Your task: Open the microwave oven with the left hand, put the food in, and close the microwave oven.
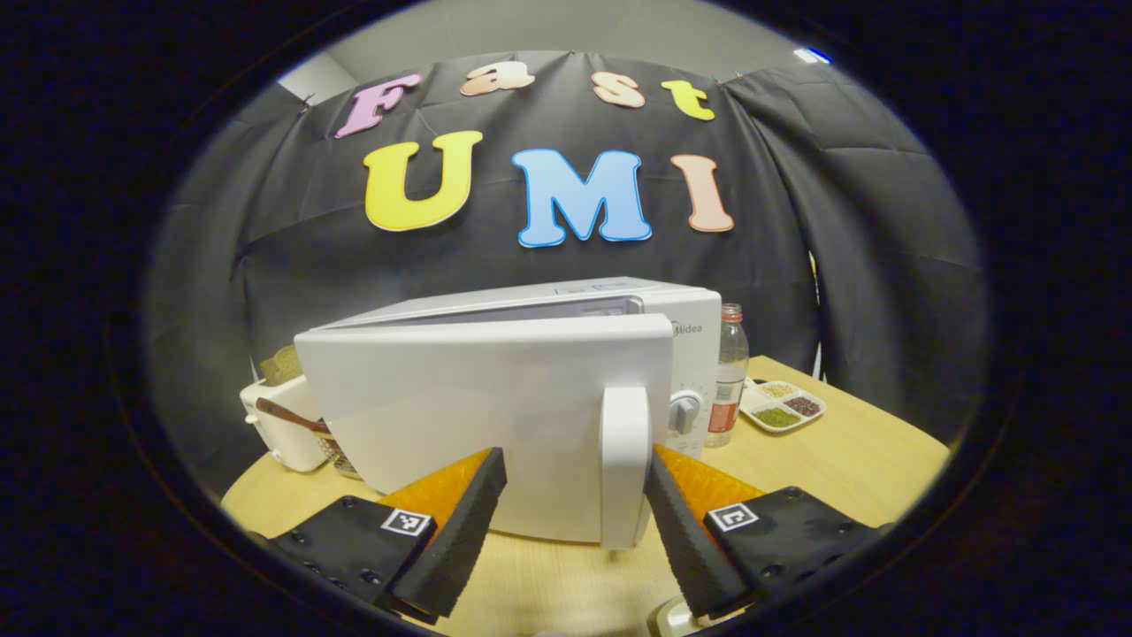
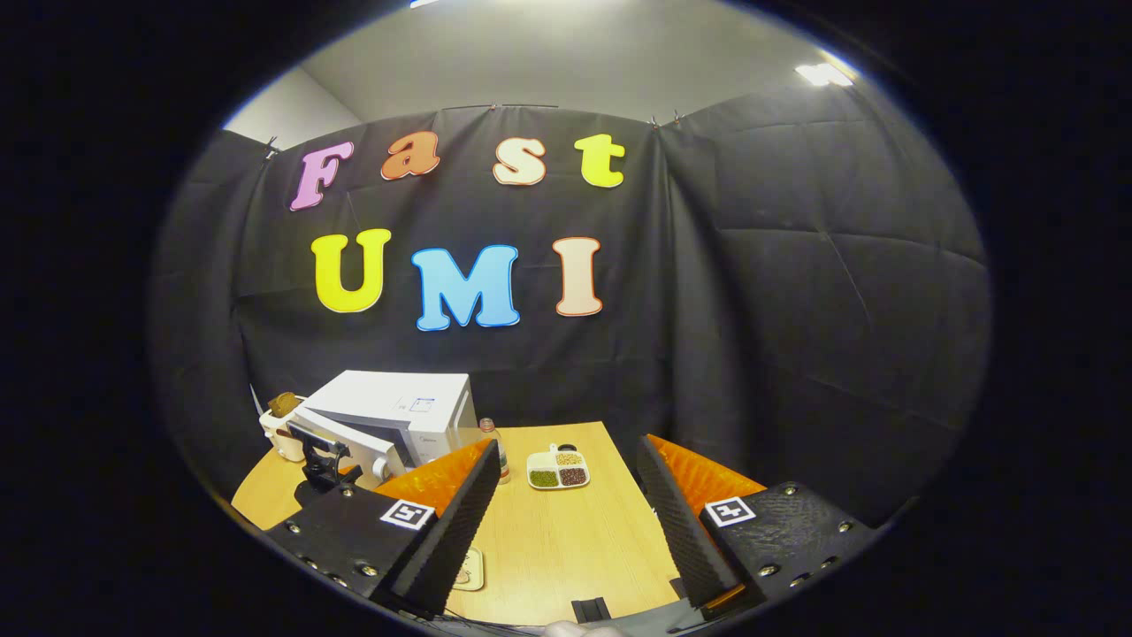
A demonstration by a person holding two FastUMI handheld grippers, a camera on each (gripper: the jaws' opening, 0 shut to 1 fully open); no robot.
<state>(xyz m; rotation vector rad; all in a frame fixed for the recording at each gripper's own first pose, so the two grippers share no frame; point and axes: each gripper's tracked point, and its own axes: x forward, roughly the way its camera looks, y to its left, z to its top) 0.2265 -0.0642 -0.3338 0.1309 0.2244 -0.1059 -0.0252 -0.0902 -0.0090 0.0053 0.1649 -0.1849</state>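
1. The left gripper (image 1: 575, 522) had its jaws apart, straddling the handle (image 1: 624, 460) of the microwave's (image 1: 566, 354) part-open door (image 1: 478, 425).
2. Best to pull steadily along the hinge arc.
3. The right gripper (image 2: 566, 522) hung with jaws apart over the worktop (image 2: 566, 531).

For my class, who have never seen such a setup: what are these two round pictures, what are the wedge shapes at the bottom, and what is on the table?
Each picture comes from a camera riding on a hand-held claw; the wedges are that claw's two fingers. In the left gripper view, the left claw is open, straddling the handle of the microwave oven, whose door stands partly open. In the right gripper view, the right claw is open, holding nothing, farther back over the wooden table. Beside the oven stand a bottle and a divided dish of grains; a white container sits on its other side.
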